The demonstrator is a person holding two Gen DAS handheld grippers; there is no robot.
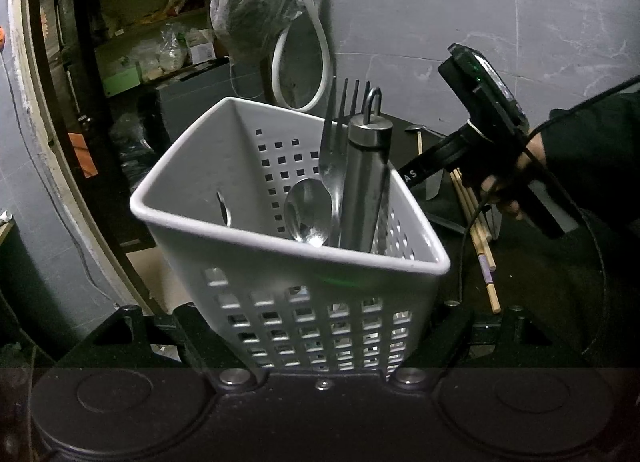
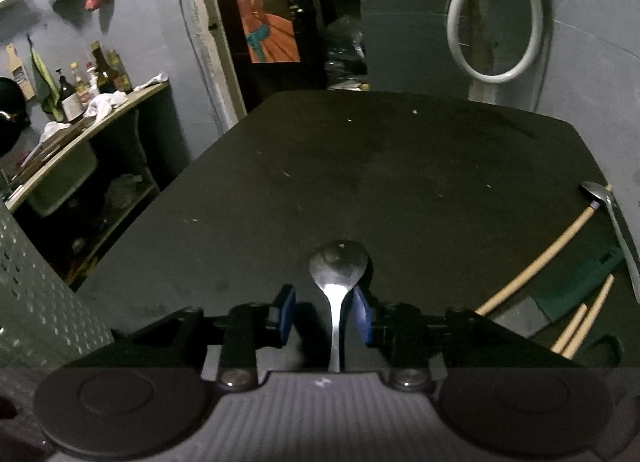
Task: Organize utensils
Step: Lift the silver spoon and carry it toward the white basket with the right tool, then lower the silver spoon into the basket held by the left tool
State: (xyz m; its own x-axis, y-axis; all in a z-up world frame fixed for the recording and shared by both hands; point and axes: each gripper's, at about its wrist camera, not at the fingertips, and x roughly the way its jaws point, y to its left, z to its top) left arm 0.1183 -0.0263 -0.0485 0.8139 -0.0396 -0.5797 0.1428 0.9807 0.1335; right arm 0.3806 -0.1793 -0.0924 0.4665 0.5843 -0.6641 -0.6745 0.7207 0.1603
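Standing tilted in the left claw point(image 1: 320, 326), a white plastic basket point(image 1: 224, 218) with square holes fills most of the left wrist view; its lower walls sit between the two black fingers, which press against it on either side. Inside the basket are a steel spoon point(image 1: 308, 210) with its bowl up, a fork point(image 1: 340, 130) with its tines pointing upward, and a thick steel cylinder handle point(image 1: 366, 178) topped by a hanging loop. The three lean together toward the basket's right-hand wall. Beyond the basket, wooden chopsticks point(image 1: 480, 238) lie on the dark table point(image 1: 532, 262).

In the right wrist view, the right claw point(image 2: 324, 316) is spread, its blue pads point(image 2: 286, 314) apart. A second spoon point(image 2: 338, 266) lies between them on the table, bowl forward and handle running back under the claw; whether the right-hand pad touches it I cannot tell. Far right on the table lie more chopsticks point(image 2: 536, 262), another spoon point(image 2: 612, 218) and a green-handled knife point(image 2: 576, 290). A corner of the basket shows at the left edge.
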